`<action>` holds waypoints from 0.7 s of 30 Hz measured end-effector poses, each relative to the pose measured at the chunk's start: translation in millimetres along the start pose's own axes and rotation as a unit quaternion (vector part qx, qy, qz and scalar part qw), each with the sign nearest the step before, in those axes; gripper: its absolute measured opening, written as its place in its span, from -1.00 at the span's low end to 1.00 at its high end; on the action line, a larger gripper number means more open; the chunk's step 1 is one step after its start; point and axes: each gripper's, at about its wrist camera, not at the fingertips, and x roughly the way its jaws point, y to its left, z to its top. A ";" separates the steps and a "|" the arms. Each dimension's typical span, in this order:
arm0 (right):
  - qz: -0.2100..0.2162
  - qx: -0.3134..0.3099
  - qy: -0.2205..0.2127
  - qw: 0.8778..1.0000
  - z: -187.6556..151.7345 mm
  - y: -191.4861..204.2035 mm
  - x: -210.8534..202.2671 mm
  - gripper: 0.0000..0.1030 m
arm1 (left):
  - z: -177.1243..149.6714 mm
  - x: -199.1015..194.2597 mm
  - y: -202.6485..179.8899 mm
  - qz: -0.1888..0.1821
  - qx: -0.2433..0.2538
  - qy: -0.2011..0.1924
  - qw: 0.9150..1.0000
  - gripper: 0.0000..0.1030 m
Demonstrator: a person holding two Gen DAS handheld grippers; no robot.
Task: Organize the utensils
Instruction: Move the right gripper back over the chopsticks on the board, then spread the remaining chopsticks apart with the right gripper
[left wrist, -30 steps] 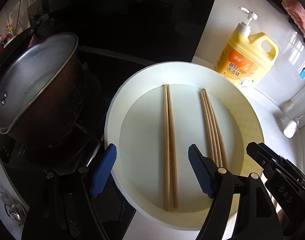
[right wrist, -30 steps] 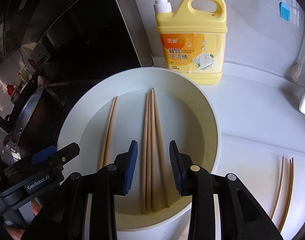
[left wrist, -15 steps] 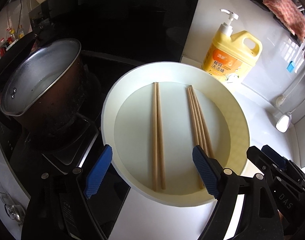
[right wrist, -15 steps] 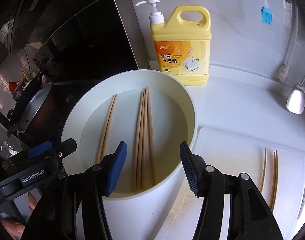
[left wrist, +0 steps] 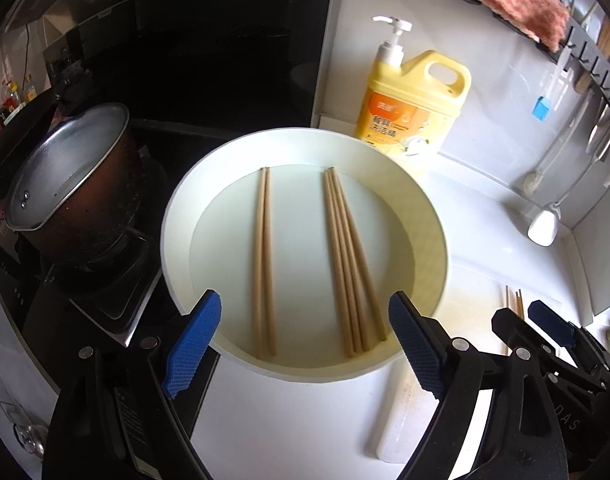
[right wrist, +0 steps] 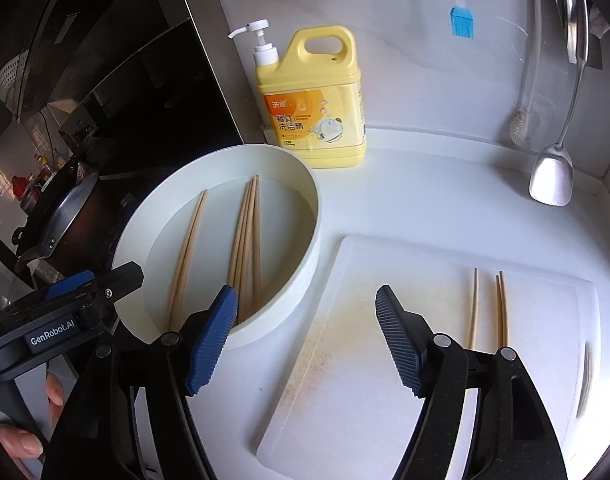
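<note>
Wooden chopsticks lie in the big white bowl [left wrist: 433, 216]: a pair of chopsticks [left wrist: 263, 264] on its left side and a bunch of chopsticks [left wrist: 349, 260] on its right side, well apart. Three more loose chopsticks [right wrist: 489, 308] lie on the white cutting board [right wrist: 385, 360], just right of the bowl. A yellow dish soap bottle [right wrist: 311, 100] stands just behind the bowl. A dark pot [left wrist: 65, 184] sits to the left of the bowl.

The left gripper [left wrist: 305, 344] hangs over the near edge of the bowl. Its jaws have just been opening and stand wide, with nothing in them. The right gripper [right wrist: 305, 340] hangs just right of the bowl, over the board. Its jaws have just been opening too, and they hold nothing.
</note>
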 end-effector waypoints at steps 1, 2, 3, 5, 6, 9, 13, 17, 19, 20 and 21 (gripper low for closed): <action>-0.002 0.001 -0.003 1.000 -2.4 -4.4 -3.6 0.34 | -1.6 -1.7 -4.1 -0.002 0.002 -0.001 1.000 0.64; -0.005 0.002 -0.006 1.000 -4.9 -8.5 -7.5 0.34 | -3.6 -2.1 -7.7 -0.004 0.005 -0.001 1.000 0.64; -0.009 0.002 -0.010 1.000 -7.7 -12.9 -11.2 0.34 | -6.2 -2.8 -13.5 -0.007 0.008 -0.001 1.000 0.64; -0.013 0.004 -0.016 1.000 -13.1 -23.2 -18.6 0.34 | -9.6 -2.9 -22.7 -0.010 0.015 0.001 1.000 0.64; -0.016 0.005 -0.017 1.000 -16.2 -28.1 -21.7 0.34 | -11.1 -2.3 -27.7 -0.013 0.018 0.002 1.000 0.64; -0.026 0.008 -0.023 0.999 -28.0 -43.5 -31.3 0.34 | -17.9 -1.5 -44.8 -0.023 0.029 0.005 0.999 0.65; -0.048 0.018 -0.025 0.998 -46.7 -66.4 -42.0 0.34 | -29.8 0.2 -68.6 -0.040 0.047 0.012 0.998 0.65; -0.070 0.040 -0.020 0.997 -65.8 -94.8 -49.1 0.34 | -39.9 5.7 -92.6 -0.052 0.064 0.019 0.996 0.66; -0.083 0.054 -0.017 0.995 -74.2 -109.5 -51.0 0.34 | -44.5 9.8 -102.6 -0.058 0.070 0.023 0.996 0.67; -0.089 0.061 -0.016 0.994 -77.9 -116.2 -52.1 0.34 | -47.0 11.4 -107.7 -0.061 0.073 0.025 0.995 0.67; -0.094 0.065 -0.017 0.993 -81.4 -122.4 -52.9 0.34 | -50.3 12.5 -112.7 -0.063 0.077 0.027 0.995 0.68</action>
